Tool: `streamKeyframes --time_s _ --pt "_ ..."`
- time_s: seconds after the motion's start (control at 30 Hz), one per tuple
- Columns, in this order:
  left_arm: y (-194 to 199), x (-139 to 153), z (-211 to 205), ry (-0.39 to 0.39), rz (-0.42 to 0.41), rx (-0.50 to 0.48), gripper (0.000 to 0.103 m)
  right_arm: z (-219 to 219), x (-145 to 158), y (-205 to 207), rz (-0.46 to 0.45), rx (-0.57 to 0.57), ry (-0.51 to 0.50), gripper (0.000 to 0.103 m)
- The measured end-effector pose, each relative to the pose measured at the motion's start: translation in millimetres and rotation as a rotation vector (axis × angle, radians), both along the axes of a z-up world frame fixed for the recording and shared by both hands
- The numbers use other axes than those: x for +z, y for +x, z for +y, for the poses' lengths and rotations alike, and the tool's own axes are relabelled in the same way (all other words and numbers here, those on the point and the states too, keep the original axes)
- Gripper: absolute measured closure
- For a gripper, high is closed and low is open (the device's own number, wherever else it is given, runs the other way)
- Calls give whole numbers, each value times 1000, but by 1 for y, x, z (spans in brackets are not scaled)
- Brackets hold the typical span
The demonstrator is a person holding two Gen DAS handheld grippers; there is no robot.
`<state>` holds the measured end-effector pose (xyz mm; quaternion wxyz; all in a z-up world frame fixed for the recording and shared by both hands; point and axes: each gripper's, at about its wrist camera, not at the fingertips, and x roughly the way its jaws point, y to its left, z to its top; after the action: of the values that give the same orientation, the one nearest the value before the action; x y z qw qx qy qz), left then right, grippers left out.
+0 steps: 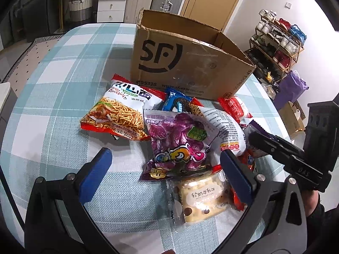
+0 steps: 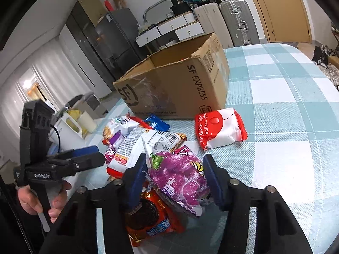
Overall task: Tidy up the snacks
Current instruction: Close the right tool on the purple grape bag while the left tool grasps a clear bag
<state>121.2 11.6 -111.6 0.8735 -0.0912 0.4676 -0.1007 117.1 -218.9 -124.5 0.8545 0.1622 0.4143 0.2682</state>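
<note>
Snack pile sits on the checked tablecloth [image 1: 63, 89] in front of the open cardboard box [image 1: 190, 63]. Right gripper [image 2: 174, 180] has a purple snack bag [image 2: 180, 175] between its blue pads; left pad touches the bag, right pad just beside it (real clamp or not, cannot tell). Under it, an orange cookie pack [image 2: 152, 218]. White-red pack [image 2: 220, 131] lies apart near the box corner. Left gripper [image 1: 165, 169] hangs wide apart over another purple bag [image 1: 178, 144] and a clear cookie packet [image 1: 201, 199], gripping nothing. Noodle-snack bag [image 1: 118, 112] at the pile's left.
</note>
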Motion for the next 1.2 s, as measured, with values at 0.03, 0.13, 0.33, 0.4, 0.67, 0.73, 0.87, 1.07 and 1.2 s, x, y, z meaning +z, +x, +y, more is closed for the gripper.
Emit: streamKeyframes --time_s 0.03,0.13,0.33,0.4,0.67,0.73,0.87,1.07,1.2 --pt "0 0 0 -1 0 0 2 -1 -2 1 9 4 9 58" --pt "-1 2 1 0 -3 2 2 -1 -1 1 8 18 19 64" --pt "-4 2 2 -1 -5 4 2 -2 2 -3 2 15 22 66" --pt "-5 2 3 -1 -3 5 2 -5 2 -4 5 6 34 66" --pt "-4 2 6 -13 3 13 2 -14 10 -11 -9 -16 65 67" --pt "-3 1 7 -12 10 17 2 -16 14 -12 -19 -22 72 67" --pt "3 -3 9 -35 27 19 2 -18 21 -15 -34 -21 74 67" --pt "11 -12 10 -57 57 31 2 -17 28 -15 -44 -21 71 67" --pt "16 -17 8 -69 68 24 2 -15 31 -16 -52 -11 68 67"
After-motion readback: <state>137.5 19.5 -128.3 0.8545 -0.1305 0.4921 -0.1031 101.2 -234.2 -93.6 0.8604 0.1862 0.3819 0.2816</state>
